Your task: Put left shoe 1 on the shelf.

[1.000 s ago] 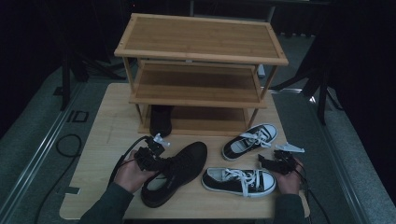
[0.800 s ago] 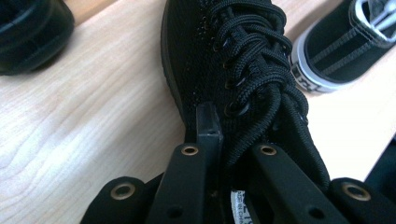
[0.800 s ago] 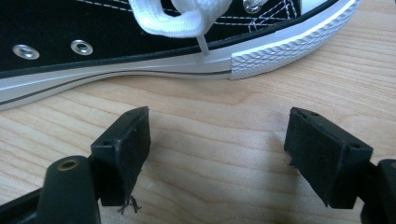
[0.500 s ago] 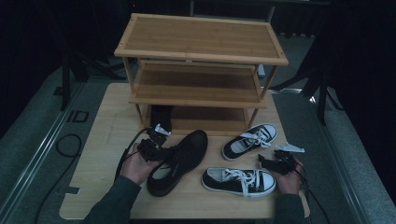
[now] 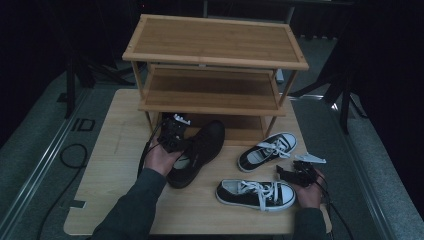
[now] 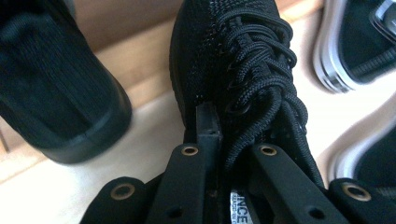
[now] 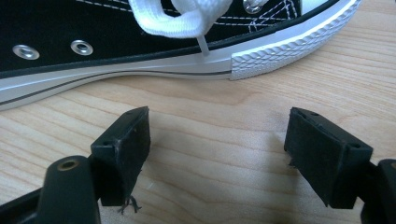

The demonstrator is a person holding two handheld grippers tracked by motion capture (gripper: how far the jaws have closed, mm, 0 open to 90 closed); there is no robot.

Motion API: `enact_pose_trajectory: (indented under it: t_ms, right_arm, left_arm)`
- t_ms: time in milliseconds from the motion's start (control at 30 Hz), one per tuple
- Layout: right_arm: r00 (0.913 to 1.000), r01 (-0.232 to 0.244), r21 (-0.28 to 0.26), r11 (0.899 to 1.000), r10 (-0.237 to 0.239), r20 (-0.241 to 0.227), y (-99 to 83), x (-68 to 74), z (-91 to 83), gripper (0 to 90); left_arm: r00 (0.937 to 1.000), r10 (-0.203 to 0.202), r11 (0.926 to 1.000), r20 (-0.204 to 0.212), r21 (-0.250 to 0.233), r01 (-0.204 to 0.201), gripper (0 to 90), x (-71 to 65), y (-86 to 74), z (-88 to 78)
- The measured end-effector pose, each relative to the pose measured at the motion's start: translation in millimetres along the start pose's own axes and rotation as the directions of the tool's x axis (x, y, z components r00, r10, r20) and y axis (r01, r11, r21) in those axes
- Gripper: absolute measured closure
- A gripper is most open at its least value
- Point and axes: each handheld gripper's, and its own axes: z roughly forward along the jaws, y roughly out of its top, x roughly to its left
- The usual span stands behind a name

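Observation:
My left gripper (image 5: pixel 181 144) is shut on the side of a black lace-up shoe (image 5: pixel 205 145), holding it tilted with its toe at the bottom shelf (image 5: pixel 245 131) of the wooden shoe rack (image 5: pixel 210 106). In the left gripper view the jaws (image 6: pixel 224 140) pinch the shoe (image 6: pixel 219 51) beside its laces. A second black shoe (image 6: pixel 51 93) sits on that shelf to the left. My right gripper (image 5: pixel 284 174) rests open on the table next to the near black-and-white sneaker (image 5: pixel 255 193). Its jaws (image 7: pixel 217 144) stand wide apart with bare wood between them, just short of the sneaker's sole (image 7: pixel 116 74).
Another black-and-white sneaker (image 5: pixel 267 150) lies on the table (image 5: pixel 115 165) in front of the rack's right leg. The rack's top and middle shelves carry nothing. Cables (image 5: pixel 70 155) trail on the grey floor at the left.
My left hand has carried the black shoe away from me and to the right, toward the rack's bottom shelf. The right hand and both sneakers have stayed put.

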Motion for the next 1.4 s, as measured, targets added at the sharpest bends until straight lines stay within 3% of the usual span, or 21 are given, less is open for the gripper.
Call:
enact_pose_trajectory:
  t_ms: [233, 467, 633, 667, 867, 933, 1000, 1067, 1200, 1400]
  right_arm:
    - [1.0000, 0.001, 0.000, 1.000, -0.001, 0.000, 0.2, 0.1, 0.3, 22.5]
    - [1.0000, 0.001, 0.000, 1.000, -0.001, -0.001, 0.3, 0.1, 0.3, 22.5]
    - [1.0000, 0.003, 0.001, 1.000, -0.003, 0.000, 0.5, 0.2, 0.5, 22.5]
    - [1.0000, 0.003, 0.001, 1.000, -0.003, 0.000, 0.5, 0.2, 0.5, 22.5]
    - [1.0000, 0.002, 0.001, 1.000, -0.002, 0.000, 0.5, 0.2, 0.5, 22.5]
    - [1.0000, 0.003, 0.001, 1.000, -0.003, 0.000, 0.5, 0.2, 0.5, 22.5]
    - [1.0000, 0.002, 0.001, 1.000, -0.002, 0.000, 0.5, 0.2, 0.5, 22.5]
    - [1.0000, 0.002, 0.001, 1.000, -0.002, -0.001, 0.5, 0.1, 0.5, 22.5]
    - [1.0000, 0.002, 0.001, 1.000, -0.002, 0.000, 0.5, 0.2, 0.6, 22.5]
    - [1.0000, 0.004, 0.001, 1.000, -0.004, 0.000, 0.5, 0.2, 0.6, 22.5]
  left_arm:
    - [0.9974, -0.043, 0.9990, -0.058, 0.009, 0.043, 87.5, 3.7, 13.0, 19.0]
    - [0.9896, -0.093, 0.9956, -0.110, -0.020, 0.092, 87.4, 12.2, 17.0, 28.8]
    - [0.9745, -0.156, 0.9871, -0.161, -0.059, 0.148, 87.3, 21.9, 17.3, 32.4]
    - [0.9745, -0.156, 0.9871, -0.161, -0.059, 0.148, 87.2, 21.9, 17.3, 32.4]
    - [0.9577, -0.197, 0.9800, -0.210, -0.072, 0.185, 87.1, 25.2, 11.8, 34.9]
    - [0.9539, -0.214, 0.9762, -0.210, -0.080, 0.202, 87.1, 26.0, 10.9, 34.0]
    - [0.9542, -0.210, 0.9768, -0.212, -0.086, 0.196, 86.8, 25.2, 10.0, 34.4]
    - [0.9507, -0.216, 0.9752, -0.223, -0.099, 0.198, 86.7, 24.9, 8.2, 34.6]
    - [0.9562, -0.201, 0.9779, -0.213, -0.102, 0.183, 82.4, 24.9, 3.8, 33.7]
    - [0.9751, -0.160, 0.9833, -0.154, -0.112, 0.143, 67.3, 26.2, 0.2, 17.7]
